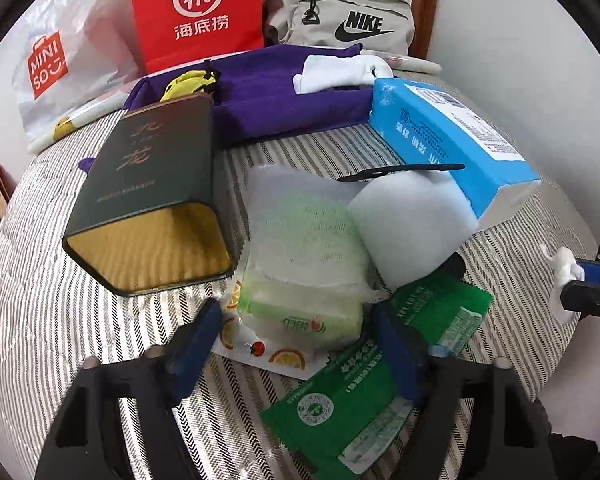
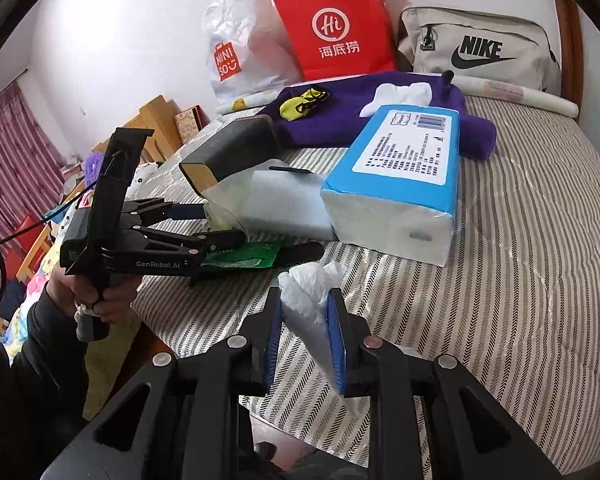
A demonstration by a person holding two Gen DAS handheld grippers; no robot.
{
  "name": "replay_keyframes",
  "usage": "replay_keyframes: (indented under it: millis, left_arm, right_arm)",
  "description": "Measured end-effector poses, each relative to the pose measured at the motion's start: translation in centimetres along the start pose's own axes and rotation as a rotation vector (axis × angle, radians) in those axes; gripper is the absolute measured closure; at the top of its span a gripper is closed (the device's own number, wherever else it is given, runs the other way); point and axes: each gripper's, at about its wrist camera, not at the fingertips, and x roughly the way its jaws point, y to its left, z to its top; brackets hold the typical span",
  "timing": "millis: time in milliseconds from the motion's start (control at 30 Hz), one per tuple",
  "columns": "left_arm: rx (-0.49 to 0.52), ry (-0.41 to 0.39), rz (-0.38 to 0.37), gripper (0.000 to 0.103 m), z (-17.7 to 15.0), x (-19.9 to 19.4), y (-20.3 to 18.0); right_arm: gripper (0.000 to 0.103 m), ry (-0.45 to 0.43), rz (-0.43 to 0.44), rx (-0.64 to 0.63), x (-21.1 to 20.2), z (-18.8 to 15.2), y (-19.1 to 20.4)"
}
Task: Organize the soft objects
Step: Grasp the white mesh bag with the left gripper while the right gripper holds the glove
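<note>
My left gripper (image 1: 296, 320) is open, its blue pads on either side of a green soap pack wrapped in white mesh (image 1: 304, 276); it also shows in the right wrist view (image 2: 210, 222). My right gripper (image 2: 304, 300) is shut on a crumpled white tissue (image 2: 308, 284) just above the striped bed; it shows at the right edge of the left wrist view (image 1: 580, 280). A white sponge block (image 1: 404, 224) and a blue tissue pack (image 1: 448, 136) lie beyond. Green sachets (image 1: 340, 408) lie under my left gripper.
A dark tin box (image 1: 148, 200) lies on its side at left. A purple cloth (image 1: 276, 96) with white socks (image 1: 340, 72) and a yellow item (image 1: 188, 80) lies behind. A red bag (image 1: 198, 12), a Miniso bag (image 1: 60, 60) and a Nike bag (image 1: 348, 20) stand at the back.
</note>
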Motion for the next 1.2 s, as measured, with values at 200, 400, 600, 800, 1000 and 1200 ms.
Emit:
replay_keyframes:
  millis: [200,400,600,800,1000,1200]
  left_arm:
    - [0.008,-0.033,0.04,0.053,0.1,-3.4,0.6]
    - [-0.096,-0.018,-0.068,0.051,-1.1,-6.1,2.7]
    - [-0.111,0.073,0.027,0.051,-4.1,-5.1,4.0]
    - [-0.13,0.033,0.004,0.039,-5.0,-5.8,4.6]
    - [-0.085,-0.055,-0.043,0.028,-3.1,-7.2,4.2]
    - [-0.09,-0.05,-0.092,0.028,-1.0,-5.3,3.3]
  right_arm:
    - [0.081,-0.018,-0.001,0.008,-0.7,0.1,-0.1]
    - [0.081,-0.006,-0.002,0.026,-0.5,0.0,-0.3]
    - [0.081,0.011,-0.015,0.033,-0.4,-0.2,-0.4]
    - [0.081,0.028,-0.015,0.047,-0.1,-0.2,-0.7]
    - [0.081,0.033,-0.024,0.046,0.0,-0.3,-0.8]
    - [0.081,0.03,-0.064,0.094,0.5,-0.4,-2.3]
